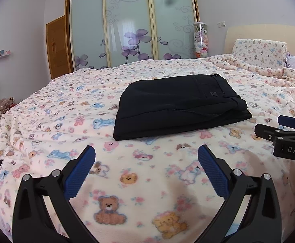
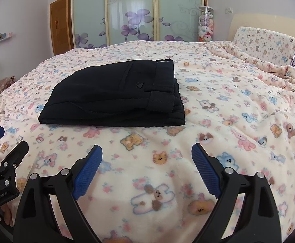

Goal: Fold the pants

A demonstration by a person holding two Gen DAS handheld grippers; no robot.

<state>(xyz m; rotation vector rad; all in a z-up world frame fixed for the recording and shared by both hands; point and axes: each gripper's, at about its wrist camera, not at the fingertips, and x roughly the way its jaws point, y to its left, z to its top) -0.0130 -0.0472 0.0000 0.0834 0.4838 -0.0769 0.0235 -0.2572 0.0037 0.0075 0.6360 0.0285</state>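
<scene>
On a bed covered by a teddy-bear print blanket (image 1: pixel 147 182), black pants (image 1: pixel 177 105) lie folded into a compact stack, waistband on top toward the headboard side. Both tools hover empty with jaws spread wide: the left gripper (image 1: pixel 146 172) and the right gripper (image 2: pixel 146 170). The fold looks essentially finished, so the main risk is any further nudge or pinch dragging the top layer and loosening the stack on the soft, plush surface. Pants sit ahead of both grippers, well clear of the fingertips, untouched.
</scene>
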